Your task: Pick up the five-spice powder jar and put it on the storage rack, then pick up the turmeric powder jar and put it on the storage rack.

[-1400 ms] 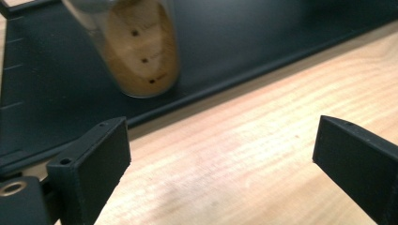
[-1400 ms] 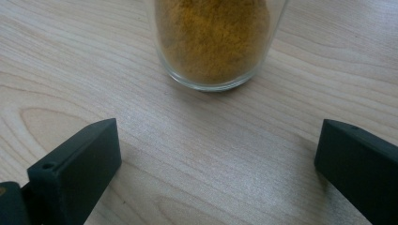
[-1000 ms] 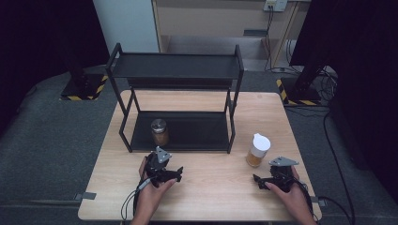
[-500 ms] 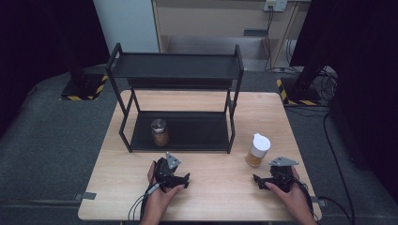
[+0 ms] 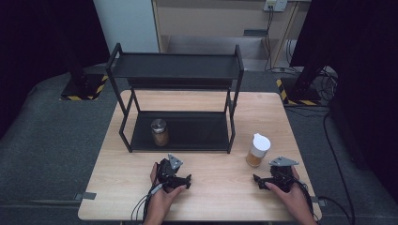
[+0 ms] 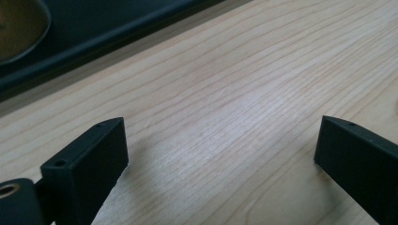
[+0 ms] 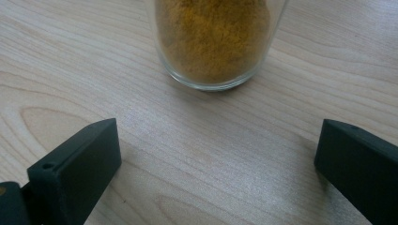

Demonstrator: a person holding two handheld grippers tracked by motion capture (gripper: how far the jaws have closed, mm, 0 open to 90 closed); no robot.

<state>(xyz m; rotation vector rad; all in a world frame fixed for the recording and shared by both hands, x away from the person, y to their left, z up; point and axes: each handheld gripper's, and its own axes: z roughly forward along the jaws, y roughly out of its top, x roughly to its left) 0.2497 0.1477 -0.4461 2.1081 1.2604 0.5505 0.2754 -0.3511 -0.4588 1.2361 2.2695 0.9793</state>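
A black two-tier rack stands at the back of the wooden table. On its lower shelf sits a small jar with a metal lid, holding brown contents. A white-lidded glass jar of orange powder stands on the table to the right of the rack. My left gripper rests low near the front edge, open, with bare wood between its jaws. My right gripper lies just in front of the powder jar, open and empty.
The rack's lower shelf edge runs across the top left of the left gripper view. Bare wood lies between the two grippers. Grey floor surrounds the table, with cables at the right.
My left gripper has shifted right and a little toward the front edge of the table. The right gripper and both jars have stayed put.
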